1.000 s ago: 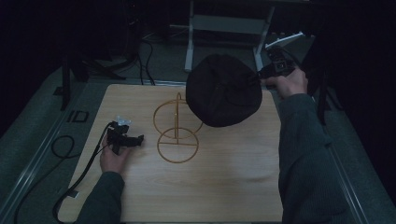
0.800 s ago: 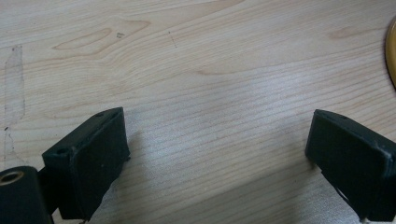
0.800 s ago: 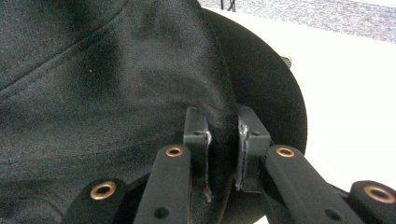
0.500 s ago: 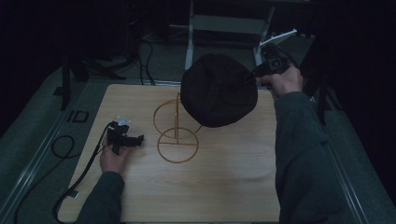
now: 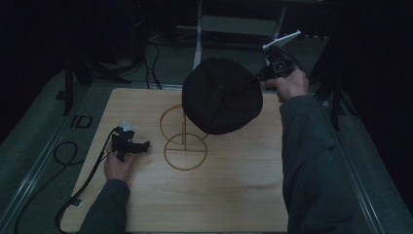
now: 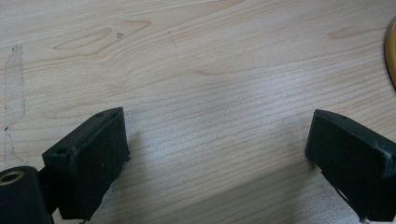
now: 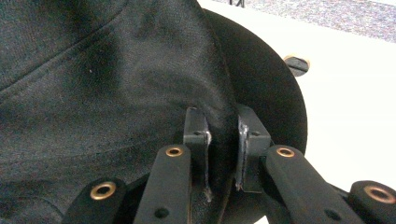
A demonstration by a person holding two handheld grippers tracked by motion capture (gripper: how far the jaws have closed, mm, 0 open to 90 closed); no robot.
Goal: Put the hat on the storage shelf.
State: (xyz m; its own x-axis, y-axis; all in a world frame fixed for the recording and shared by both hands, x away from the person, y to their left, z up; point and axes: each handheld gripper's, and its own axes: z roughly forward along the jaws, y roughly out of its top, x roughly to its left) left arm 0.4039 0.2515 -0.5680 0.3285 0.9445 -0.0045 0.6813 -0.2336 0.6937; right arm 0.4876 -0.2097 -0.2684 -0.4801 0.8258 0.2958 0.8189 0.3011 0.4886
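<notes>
On the pale wooden table (image 5: 234, 195), one thin gold wire stand (image 5: 184, 141): two rings counted, a flat base ring lying on the wood and an upright ring beside a single vertical post.

Writing: dark letters on the grey surface just off the table's left edge read roughly "ID" (image 5: 81, 121); too small to be sure. No brand or label legible on the hat or on either gripper.

One dark, round, soft fabric hat (image 5: 222, 95), held up above the table over the stand's top; its lower edge overlaps the post and upright ring in the high view, and contact cannot be told.

- Right gripper (image 5: 259, 78), held in the right hand (image 5: 288, 84) beyond the table's far right corner. In the right gripper view its two black jaws are pinched together on a fold of the hat (image 7: 116, 84) at its edge, cloth squeezed between the pads. A white plate sits atop this gripper.
- Left gripper (image 5: 144, 145), held in the left hand (image 5: 119, 163), rests low at the table's left side, near the stand's base ring but apart from it. In the left gripper view its jaws stand wide apart over bare wood grain (image 6: 205, 84), nothing between them; a sliver of gold ring shows at the right edge.

One black cable (image 5: 85, 178) trails from the left gripper off the near-left edge of the table.

Two dark sleeves, two hands, two grippers counted.
</notes>
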